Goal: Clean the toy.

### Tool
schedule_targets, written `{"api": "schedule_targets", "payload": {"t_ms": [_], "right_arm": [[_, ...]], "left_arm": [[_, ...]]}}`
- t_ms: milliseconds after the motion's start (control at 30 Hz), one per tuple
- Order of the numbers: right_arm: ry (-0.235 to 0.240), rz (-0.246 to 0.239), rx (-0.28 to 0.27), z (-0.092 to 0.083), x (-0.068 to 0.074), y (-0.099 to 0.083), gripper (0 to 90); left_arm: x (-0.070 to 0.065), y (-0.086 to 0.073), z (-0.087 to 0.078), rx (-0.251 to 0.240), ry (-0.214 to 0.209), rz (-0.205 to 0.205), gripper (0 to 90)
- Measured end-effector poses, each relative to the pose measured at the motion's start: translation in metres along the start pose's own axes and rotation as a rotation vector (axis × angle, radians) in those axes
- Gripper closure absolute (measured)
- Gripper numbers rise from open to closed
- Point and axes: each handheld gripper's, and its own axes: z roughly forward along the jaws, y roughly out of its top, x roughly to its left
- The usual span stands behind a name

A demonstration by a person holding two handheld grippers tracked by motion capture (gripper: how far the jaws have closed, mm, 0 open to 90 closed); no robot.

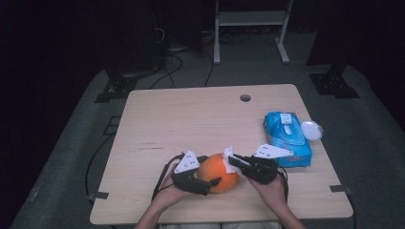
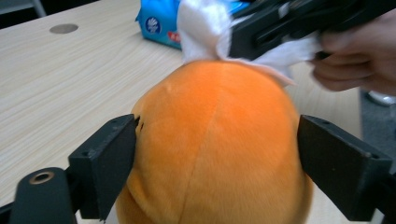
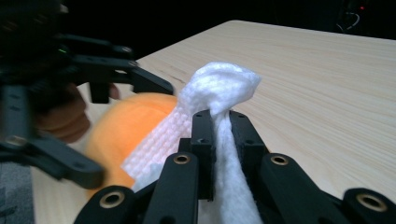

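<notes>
A round orange plush toy (image 1: pixel 217 172) (image 2: pixel 215 140) (image 3: pixel 126 126) rests on the wooden table (image 1: pixel 191 124) near its front edge. My left gripper (image 1: pixel 210 170) (image 2: pixel 217 158) straddles it with the jaws wide; the pads lie at the toy's two sides and leave no dent in the fur. My right gripper (image 1: pixel 232 157) (image 3: pixel 218 121) (image 2: pixel 275 28) is shut on a bunched white wipe (image 1: pixel 228 161) (image 3: pixel 219 88) (image 2: pixel 205 28). The wipe lies against the top right of the toy.
A blue pack of wet wipes (image 1: pixel 286 138) (image 2: pixel 159 23) sits at the right of the table, with a round white lid (image 1: pixel 311 130) beside it at the edge. A cable hole (image 1: pixel 245 98) (image 2: pixel 64 28) is near the far edge. Cables trail on the floor beyond.
</notes>
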Motion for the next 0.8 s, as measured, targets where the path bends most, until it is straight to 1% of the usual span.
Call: {"api": "schedule_targets", "payload": {"t_ms": [67, 100, 133, 200, 233, 267, 300, 333, 367, 400, 467, 533, 567, 600, 633, 700, 733, 767, 800], "right_arm": [[0.014, -0.034, -0.001, 0.001, 0.008, 0.003, 80.7], [0.012, -0.044, 0.001, 0.001, 0.008, 0.003, 80.7], [0.012, -0.040, 0.003, 0.002, 0.006, 0.003, 80.7], [-0.005, -0.005, 0.003, 0.001, -0.005, 0.000, 80.5], [-0.025, -0.001, 0.009, 0.001, -0.010, -0.002, 80.5], [-0.025, -0.001, 0.009, 0.001, -0.010, -0.002, 80.5], [-0.087, 0.042, 0.032, -0.001, -0.029, -0.010, 80.5], [-0.075, 0.090, 0.022, -0.003, -0.035, -0.013, 80.4], [-0.071, 0.098, 0.021, -0.003, -0.035, -0.014, 80.4], [-0.071, 0.078, 0.022, -0.003, -0.032, -0.012, 80.5], [-0.019, 0.054, -0.001, -0.001, -0.019, -0.006, 80.5], [0.000, 0.016, 0.001, 0.000, -0.010, -0.001, 80.5], [0.000, 0.001, 0.003, 0.001, -0.009, -0.001, 80.5], [0.003, 0.010, 0.002, 0.002, -0.011, -0.002, 80.5], [0.002, 0.033, 0.004, 0.002, -0.016, -0.004, 80.2], [-0.029, 0.055, 0.015, 0.000, -0.026, -0.010, 80.2], [-0.034, 0.079, 0.015, -0.001, -0.030, -0.013, 80.2], [-0.031, 0.099, 0.012, -0.002, -0.032, -0.014, 80.2], [-0.030, 0.099, 0.011, -0.003, -0.030, -0.013, 80.3]], "left_arm": [[0.002, -0.001, -0.002, 0.009, 0.003, -0.001, 21.5], [0.003, -0.001, -0.003, 0.014, 0.001, 0.000, 23.5], [0.004, -0.002, -0.005, 0.016, 0.001, -0.004, 24.7], [0.006, -0.003, -0.006, 0.017, 0.000, -0.008, 26.5], [0.007, -0.004, -0.007, 0.015, -0.002, -0.017, 26.5], [0.007, -0.004, -0.007, 0.015, -0.002, -0.017, 26.5], [0.010, -0.007, -0.008, 0.008, -0.006, -0.039, 26.4], [0.010, -0.007, -0.007, 0.007, -0.007, -0.039, 26.2], [0.010, -0.006, -0.007, 0.009, -0.008, -0.036, 25.3], [0.010, -0.006, -0.006, 0.008, -0.009, -0.036, 24.2], [0.011, -0.008, -0.006, 0.004, -0.011, -0.045, 23.2], [0.012, -0.009, -0.007, 0.008, -0.009, -0.047, 23.0], [0.012, -0.009, -0.008, 0.006, -0.007, -0.048, 23.0], [0.011, -0.010, -0.008, 0.006, -0.006, -0.049, 23.0], [0.011, -0.009, -0.008, 0.007, -0.005, -0.044, 23.0], [0.010, -0.009, -0.007, 0.005, -0.002, -0.039, 23.0], [0.010, -0.009, -0.007, 0.003, -0.004, -0.039, 23.0], [0.010, -0.009, -0.007, 0.004, -0.006, -0.039, 22.9], [0.011, -0.009, -0.007, 0.006, -0.007, -0.042, 22.4]]}}
